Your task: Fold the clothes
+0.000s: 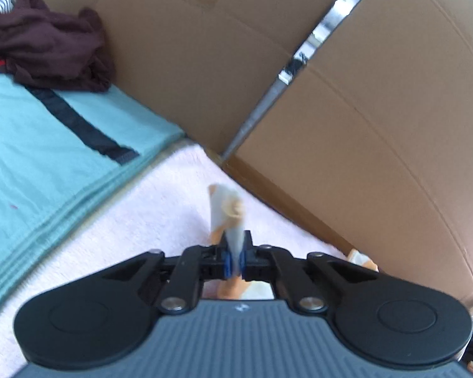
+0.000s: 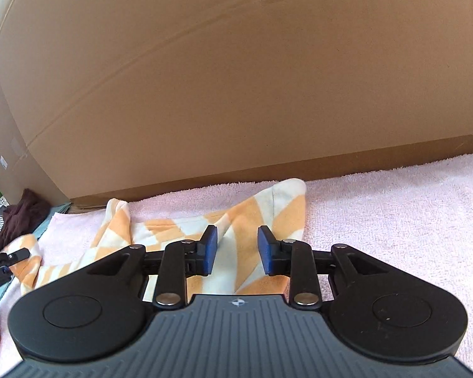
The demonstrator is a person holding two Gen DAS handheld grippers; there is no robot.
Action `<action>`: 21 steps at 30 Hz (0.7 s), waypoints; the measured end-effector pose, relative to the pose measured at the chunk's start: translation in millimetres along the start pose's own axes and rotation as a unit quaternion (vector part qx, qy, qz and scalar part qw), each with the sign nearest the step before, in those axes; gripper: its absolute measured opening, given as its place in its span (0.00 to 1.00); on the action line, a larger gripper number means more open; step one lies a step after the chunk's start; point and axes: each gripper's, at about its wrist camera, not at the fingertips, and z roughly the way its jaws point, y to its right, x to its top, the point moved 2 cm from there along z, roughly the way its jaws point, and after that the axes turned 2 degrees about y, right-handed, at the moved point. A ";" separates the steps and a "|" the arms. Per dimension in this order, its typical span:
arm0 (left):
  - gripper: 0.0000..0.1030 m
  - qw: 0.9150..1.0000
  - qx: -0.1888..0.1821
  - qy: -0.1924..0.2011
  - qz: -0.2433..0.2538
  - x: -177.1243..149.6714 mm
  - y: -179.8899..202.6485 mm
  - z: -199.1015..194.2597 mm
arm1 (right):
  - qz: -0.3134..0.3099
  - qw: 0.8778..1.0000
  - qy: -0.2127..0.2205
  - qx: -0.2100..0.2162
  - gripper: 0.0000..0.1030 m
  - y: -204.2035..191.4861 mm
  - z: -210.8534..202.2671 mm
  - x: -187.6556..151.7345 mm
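The left hand-held gripper (image 1: 234, 260) pinches the orange-and-white garment (image 2: 236, 220), whose long axis runs from 9 to 3 o'clock; the right hand-held gripper (image 2: 237, 250) gapes empty above it.

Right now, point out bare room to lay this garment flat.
Bare pink towel lies right of the orange-checked garment, bordered behind by the cardboard wall. The left side is crowded: a teal garment, with a maroon heap on its far end.

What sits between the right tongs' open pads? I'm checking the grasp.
In the right wrist view, the orange-and-white checked garment lies under the right tongs, not yet pinched.
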 end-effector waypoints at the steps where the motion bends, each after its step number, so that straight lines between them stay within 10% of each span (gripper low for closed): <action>1: 0.00 1.000 0.009 0.029 0.007 0.3 1.8 -9.0 | -0.002 1.000 0.000 -0.001 0.29 0.1 -0.8 0.4; 3: 0.00 0.996 0.030 0.079 0.017 -0.7 5.0 -28.4 | 0.001 1.000 -0.001 0.002 0.30 2.7 4.5 3.5; 7: 0.00 0.995 0.083 -0.029 -0.049 -11.2 -17.7 -19.2 | 0.012 1.000 -0.001 0.012 0.31 2.3 11.6 3.3; 12: 0.02 0.992 0.048 -0.026 -0.111 -15.8 -35.4 -31.6 | 0.004 1.000 -0.002 0.011 0.32 -3.6 17.3 2.6; 17: 0.68 0.995 0.024 -0.013 -0.095 -8.0 -27.4 -24.7 | 0.008 1.000 0.000 0.013 0.32 -0.7 15.7 2.8; 19: 0.57 0.996 0.035 -0.010 -0.081 -8.3 -23.1 -19.9 | 0.012 1.000 0.009 0.009 0.32 0.9 12.9 2.9; 21: 0.08 0.996 0.051 -0.017 -0.073 -9.6 -21.9 -14.3 | 0.017 1.000 0.018 0.003 0.32 3.1 10.9 3.6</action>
